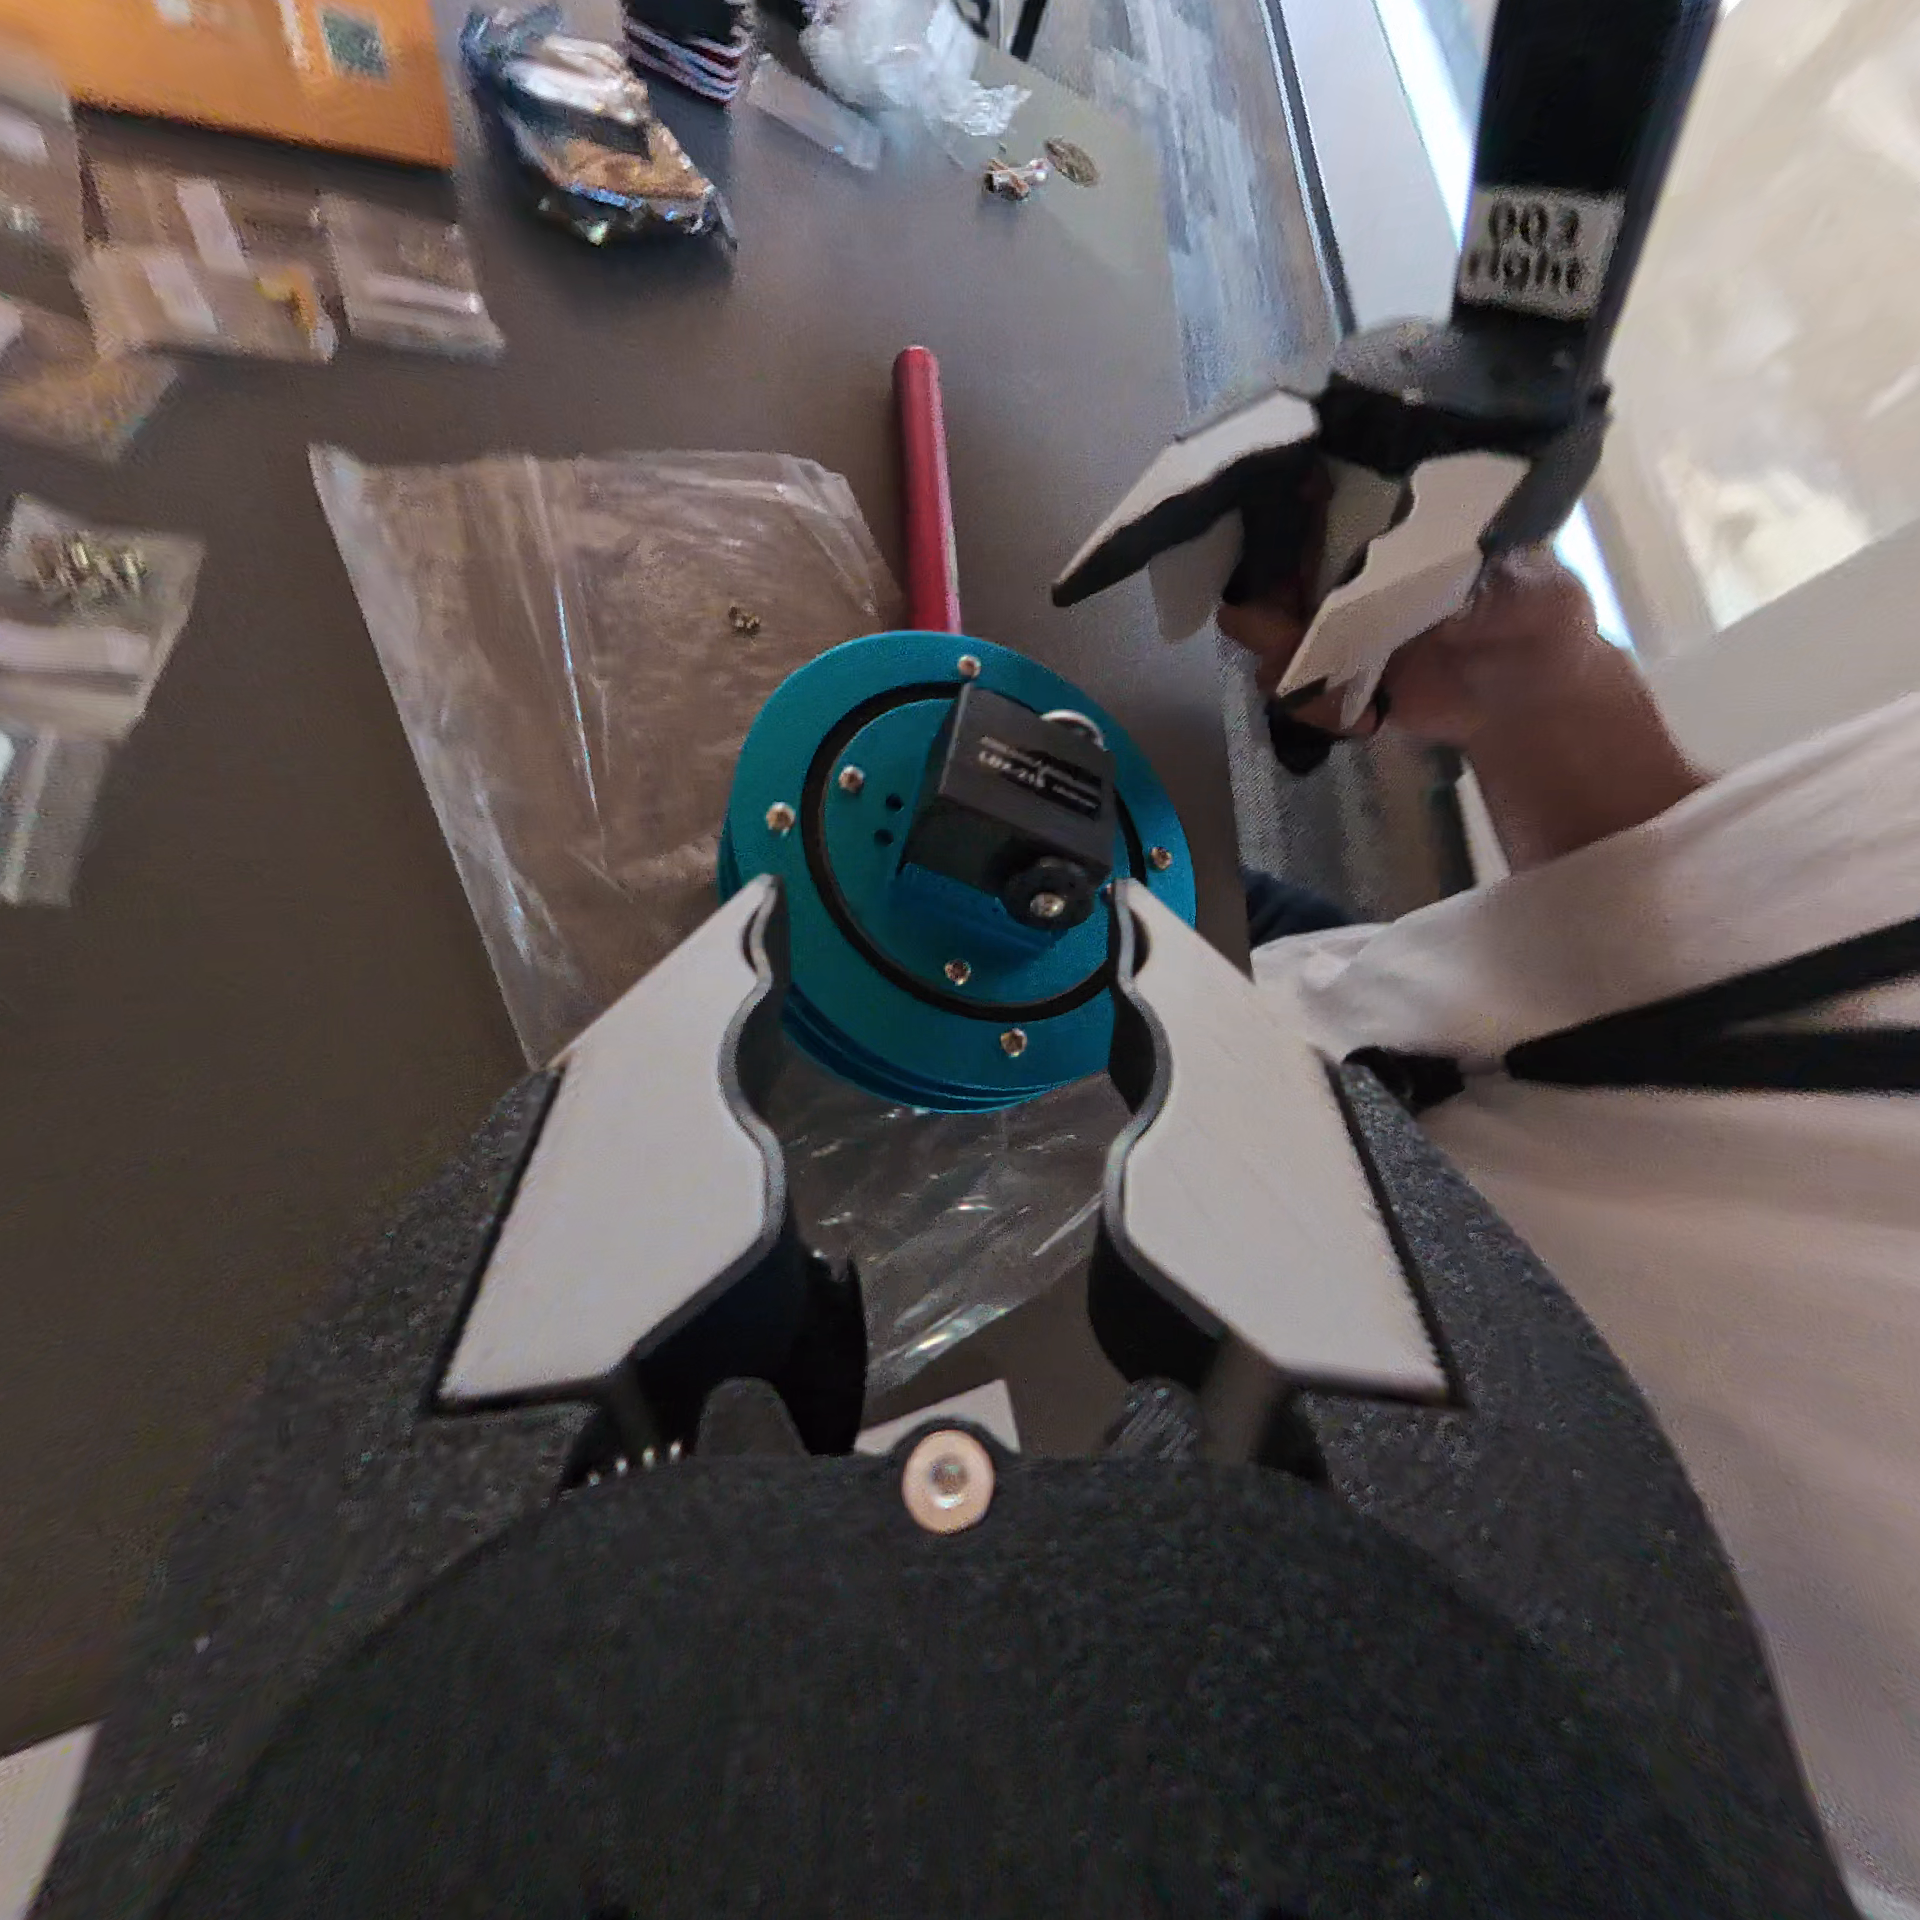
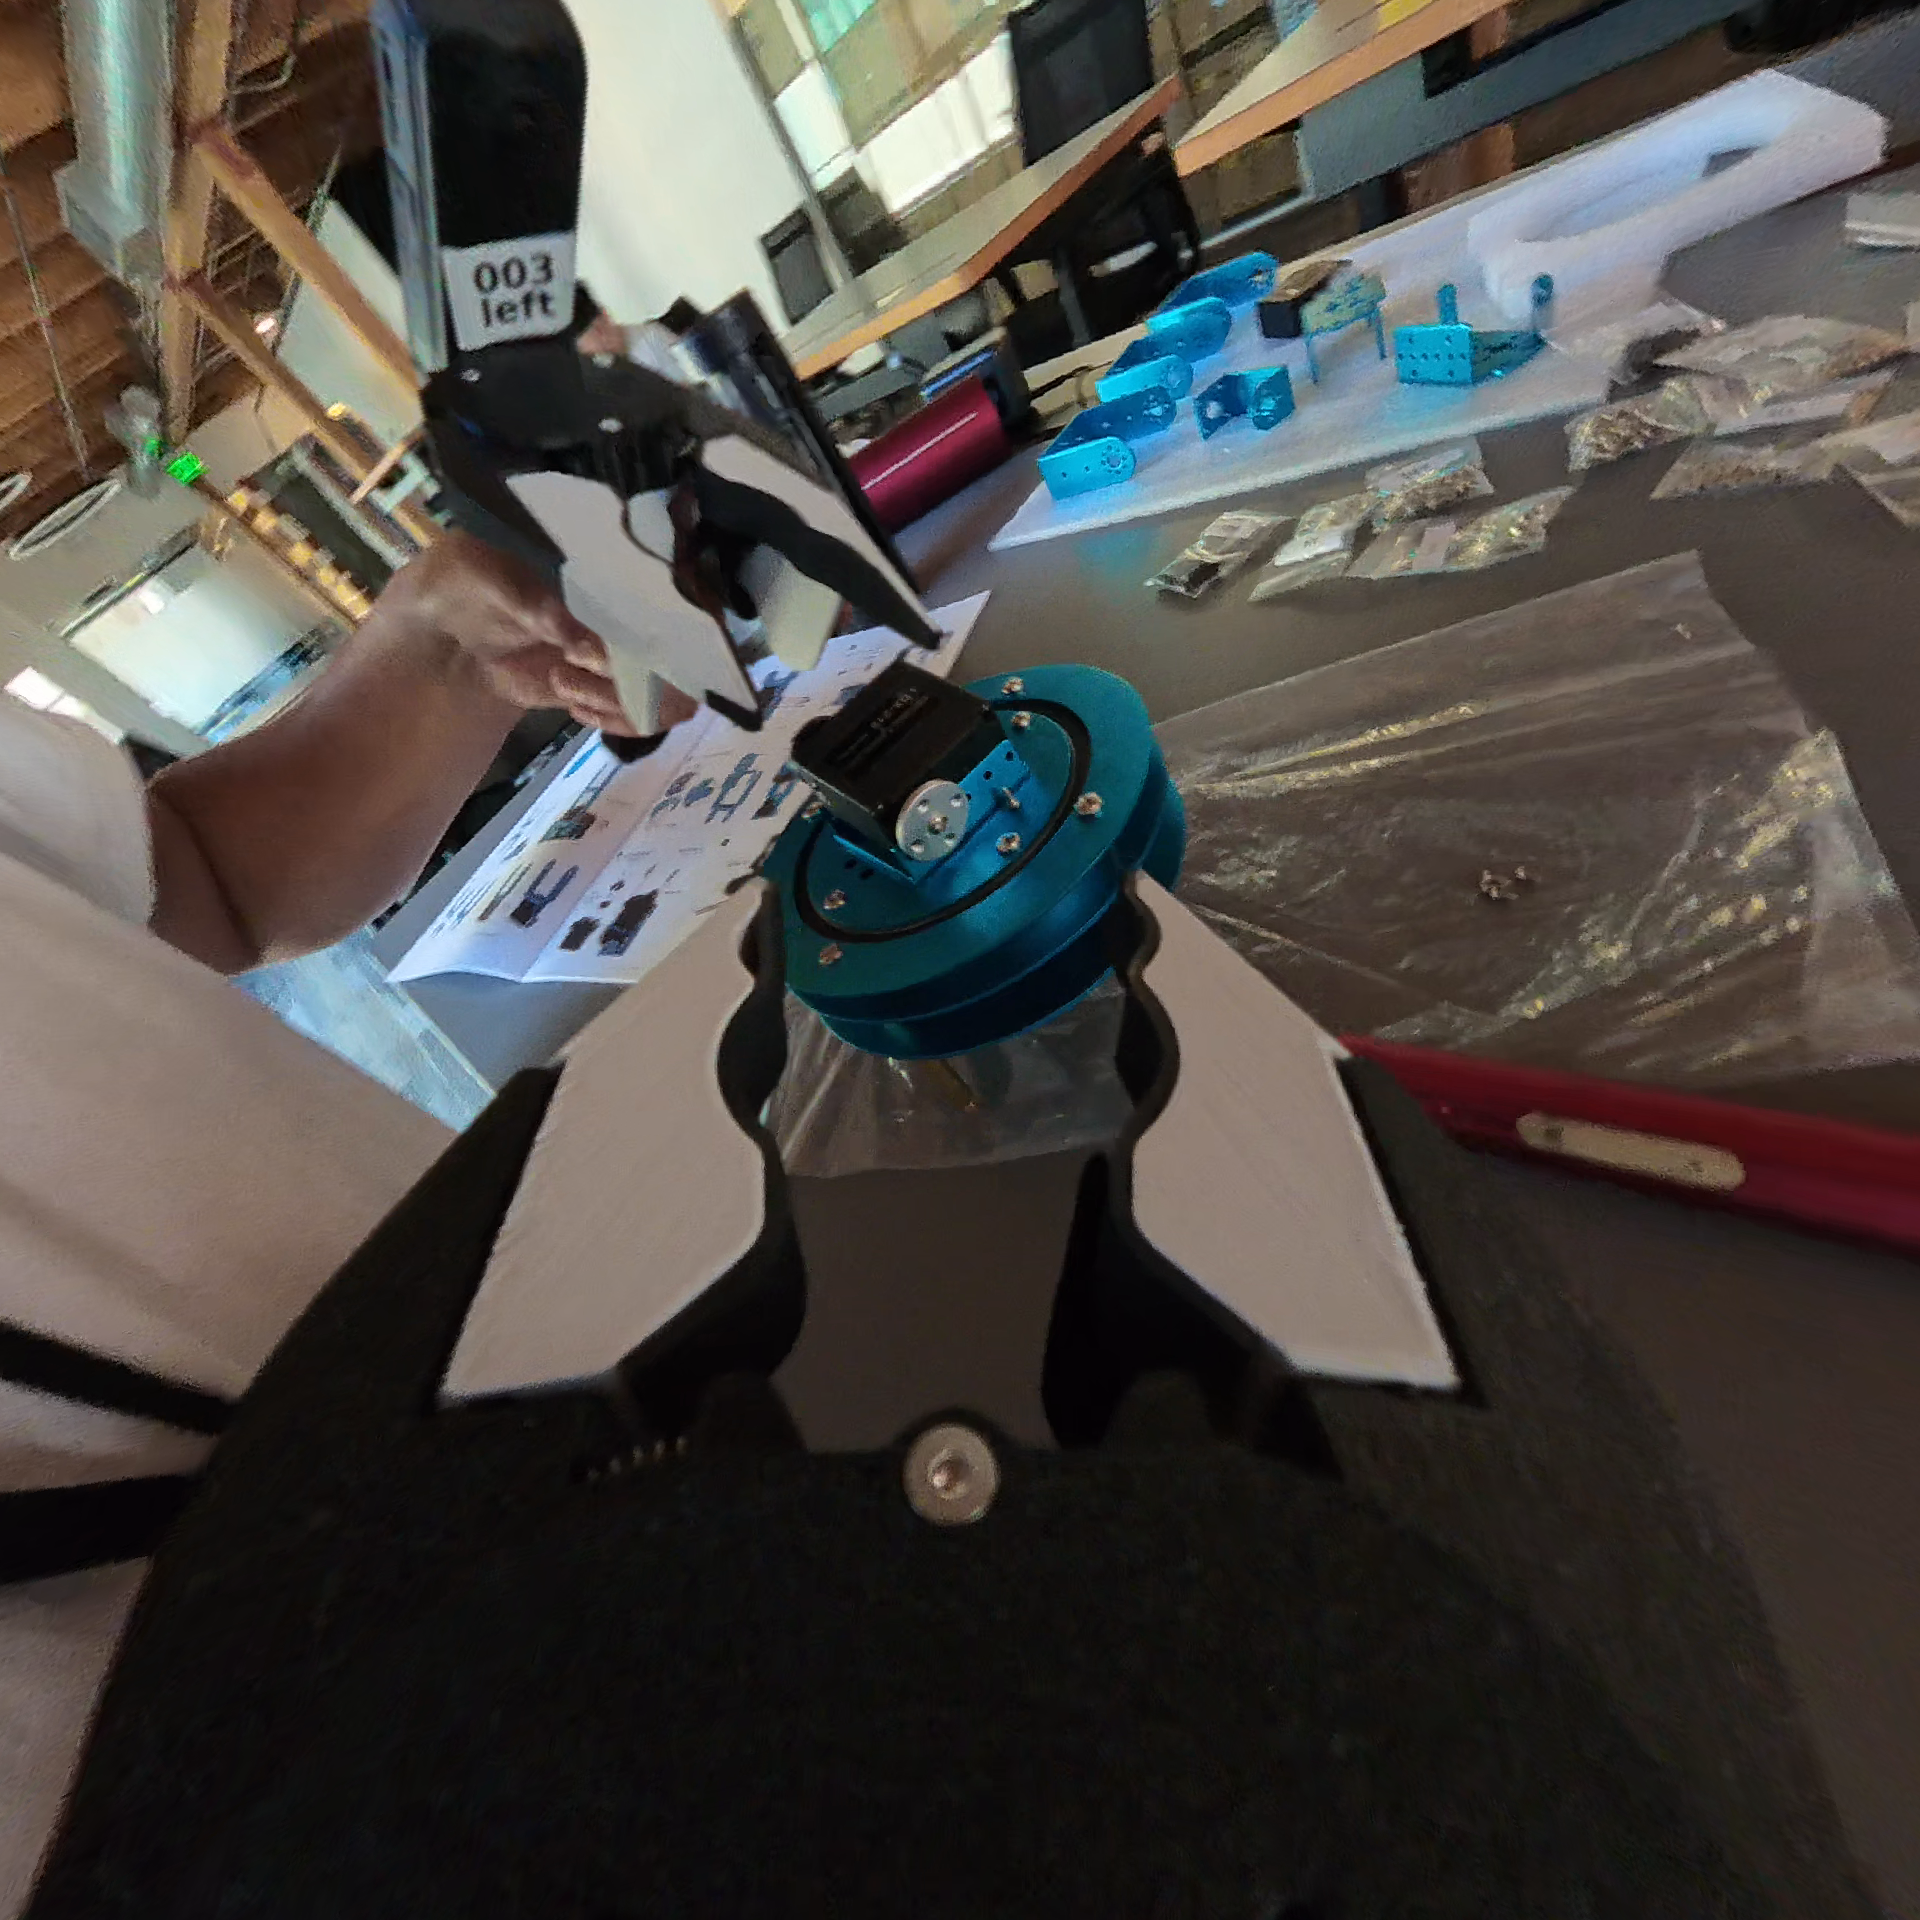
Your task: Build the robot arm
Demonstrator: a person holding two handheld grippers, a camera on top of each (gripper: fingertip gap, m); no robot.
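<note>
Grey table (image 2: 1299, 644), blue round servo base (image 2: 977, 883).

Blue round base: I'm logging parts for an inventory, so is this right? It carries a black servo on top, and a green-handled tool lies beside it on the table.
Not quite. The blue round base does carry a black servo on top, but the tool lying beside it on the table is red-handled, not green; the left wrist view shows it.
</note>
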